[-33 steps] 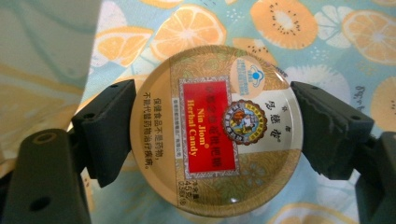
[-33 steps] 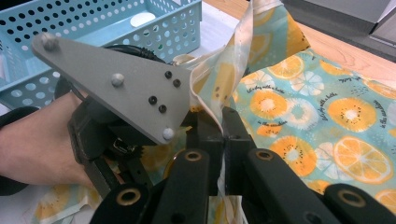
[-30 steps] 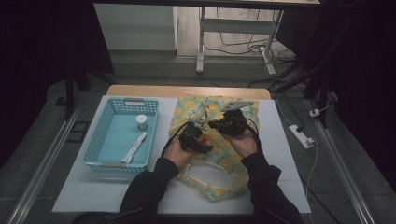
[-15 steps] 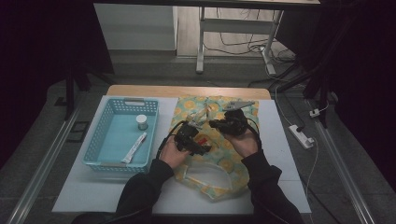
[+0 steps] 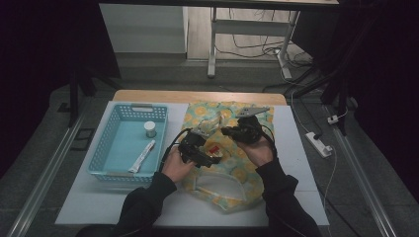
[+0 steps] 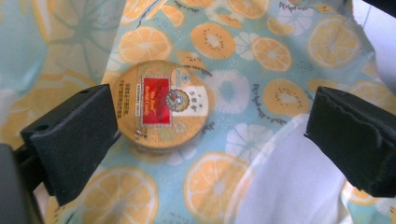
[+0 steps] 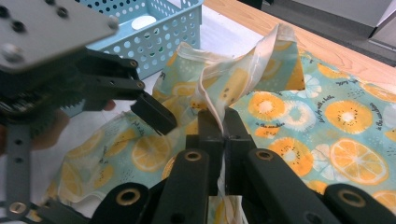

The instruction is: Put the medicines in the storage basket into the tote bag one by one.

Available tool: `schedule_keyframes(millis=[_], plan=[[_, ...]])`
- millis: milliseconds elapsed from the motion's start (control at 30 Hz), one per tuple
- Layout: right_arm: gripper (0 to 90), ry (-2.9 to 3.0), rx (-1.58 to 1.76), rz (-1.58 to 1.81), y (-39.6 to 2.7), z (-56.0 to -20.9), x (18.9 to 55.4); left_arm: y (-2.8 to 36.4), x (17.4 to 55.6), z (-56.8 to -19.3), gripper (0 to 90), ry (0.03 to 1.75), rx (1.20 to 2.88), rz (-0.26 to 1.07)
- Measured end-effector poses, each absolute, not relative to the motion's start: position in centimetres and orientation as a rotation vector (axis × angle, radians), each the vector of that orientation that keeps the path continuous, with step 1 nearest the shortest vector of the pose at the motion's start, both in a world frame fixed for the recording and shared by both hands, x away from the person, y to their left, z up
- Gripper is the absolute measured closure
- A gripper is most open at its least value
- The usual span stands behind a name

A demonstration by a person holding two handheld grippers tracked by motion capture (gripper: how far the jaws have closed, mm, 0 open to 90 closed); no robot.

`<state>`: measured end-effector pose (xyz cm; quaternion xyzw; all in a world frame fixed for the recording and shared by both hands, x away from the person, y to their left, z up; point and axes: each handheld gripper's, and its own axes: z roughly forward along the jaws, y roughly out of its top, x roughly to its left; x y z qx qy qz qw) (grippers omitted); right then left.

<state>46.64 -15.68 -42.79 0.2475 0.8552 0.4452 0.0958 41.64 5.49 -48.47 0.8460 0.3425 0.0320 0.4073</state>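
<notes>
white table [image 5: 99, 207]: light blue perforated plastic basket [image 5: 106, 143] at left, holding a small white-capped jar [image 5: 150, 129] toward the back and a white tube [image 5: 142, 155] in front of it; orange-slice printed cloth bag [image 5: 232, 173] just right of basket; round flat tin with red label [image 6: 161, 109] lying on the bag's cloth
</notes>
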Motion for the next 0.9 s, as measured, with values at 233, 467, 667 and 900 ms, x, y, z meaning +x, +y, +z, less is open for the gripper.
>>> schedule_keyframes(millis=[233, 467, 667, 900], plan=[[89.8, 2.528, 0.731, 1.325, -15.7, -42.6, 46.6, 6.3, 40.8, -47.7, 0.8, 0.842, 2.132, 0.076], [89.7, 2.531, 0.733, 1.326, -15.7, -42.6, 46.6, 7.3, 40.0, -47.0, 0.0, 0.829, 2.115, 0.088], [89.7, 2.532, 0.734, 1.329, -15.6, -42.7, 46.6, 8.8, 39.8, -46.6, 0.0, 0.833, 2.121, 0.105], [89.7, 2.533, 0.740, 1.335, -15.7, -42.6, 46.6, 10.2, 39.7, -46.1, 0.0, 0.829, 2.097, 0.076]])
